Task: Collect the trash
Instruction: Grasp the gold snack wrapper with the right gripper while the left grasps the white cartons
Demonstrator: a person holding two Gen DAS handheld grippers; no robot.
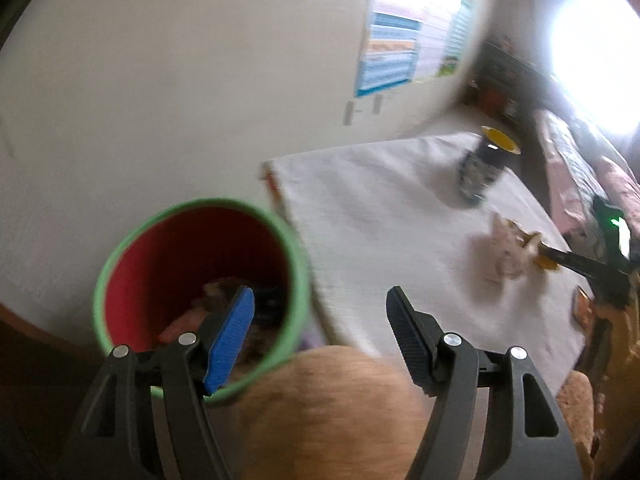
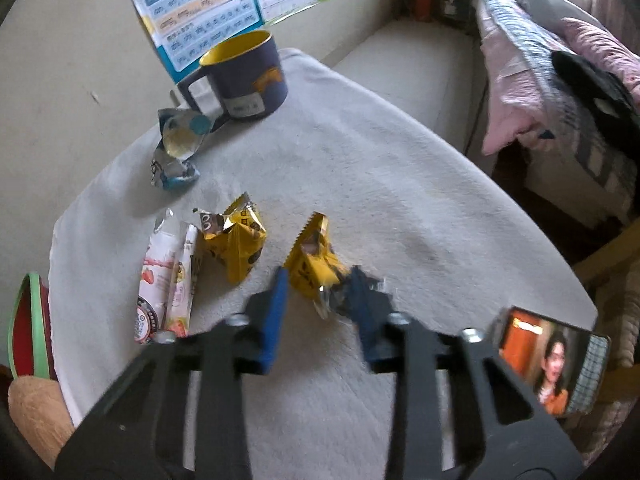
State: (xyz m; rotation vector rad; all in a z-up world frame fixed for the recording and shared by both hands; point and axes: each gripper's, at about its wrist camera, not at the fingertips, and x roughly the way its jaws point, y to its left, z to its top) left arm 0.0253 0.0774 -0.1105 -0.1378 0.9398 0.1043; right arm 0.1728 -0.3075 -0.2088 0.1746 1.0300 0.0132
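Right jaws: I am seeing the right gripper (image 2: 320, 280) pinching the lower corner of a yellow snack wrapper (image 2: 310, 258); the fingers are standing close together with crumpled foil between the tips, though blur is hiding how much of it the pads are actually catching.

Left jaws: I am holding the left gripper (image 1: 320, 320) about two-thirds open across the rim of the red bin with a green rim (image 1: 200, 280); its blue pad is sitting inside the bin, the other finger outside, and I cannot tell whether the wall is being pressed.

Remaining trash: a second yellow wrapper (image 2: 236, 246) and a pink-and-white wrapper (image 2: 164, 280) are lying just left of the right jaws; a blue-and-silver wrapper (image 2: 176, 152) is lying further ahead, beside the blue mug (image 2: 244, 76).

Risk, slip: I am judging the corner hold thin; the foil could be pulling free on the lift.

Risk, bin: a loose hold could be letting it tip and spill.

Risk, phone: the phone (image 2: 552, 368) is lying just right of the right jaws; a wide swing could be clipping it.

Pose: both grippers are pointing steeply down over the white tablecloth (image 2: 400, 184).
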